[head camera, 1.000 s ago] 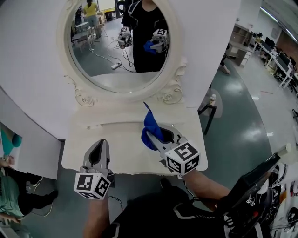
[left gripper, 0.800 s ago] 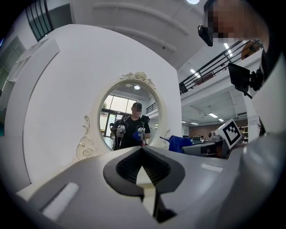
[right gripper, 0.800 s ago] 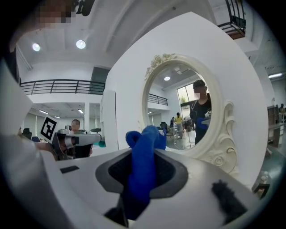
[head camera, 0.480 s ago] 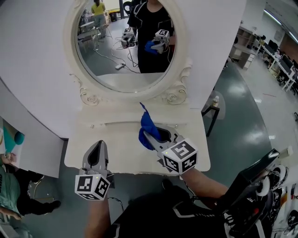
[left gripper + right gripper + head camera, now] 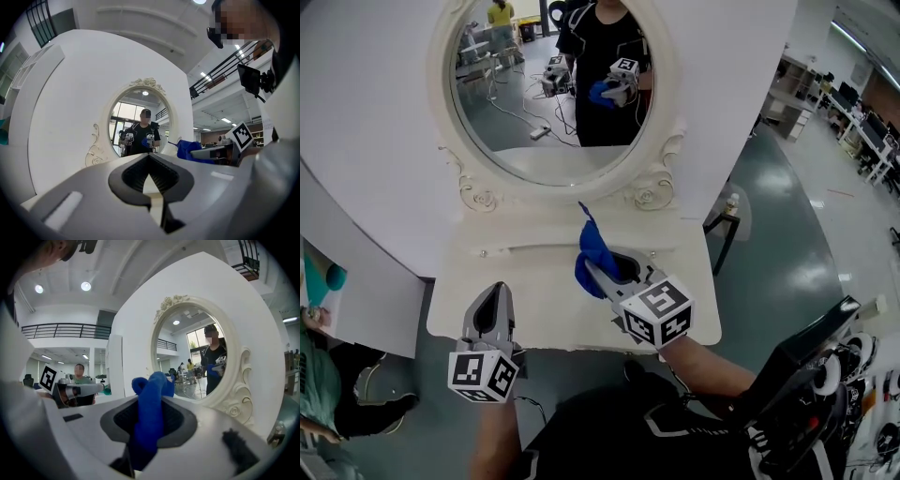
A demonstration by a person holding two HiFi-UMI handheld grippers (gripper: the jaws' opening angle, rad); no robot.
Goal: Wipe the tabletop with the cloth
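Observation:
A white vanity tabletop (image 5: 534, 300) lies under an oval mirror. My right gripper (image 5: 591, 269) is shut on a blue cloth (image 5: 594, 251), which bunches up out of the jaws. It hangs over the tabletop's middle right, and I cannot tell whether the cloth touches the surface. In the right gripper view the cloth (image 5: 150, 413) fills the gap between the jaws. My left gripper (image 5: 494, 295) is over the tabletop's front left with its jaws together and nothing in them; its tips (image 5: 149, 156) meet. The cloth (image 5: 190, 149) shows off to its right.
The ornate mirror (image 5: 548, 84) and white wall stand right behind the table. To the right, a small dark side table (image 5: 722, 223) carries a bottle (image 5: 729, 200). A black chair (image 5: 797, 375) is at lower right. A person (image 5: 311, 375) sits at the left edge.
My right gripper has drifted slightly left over the tabletop with the cloth in it. The left gripper has stayed about where it was.

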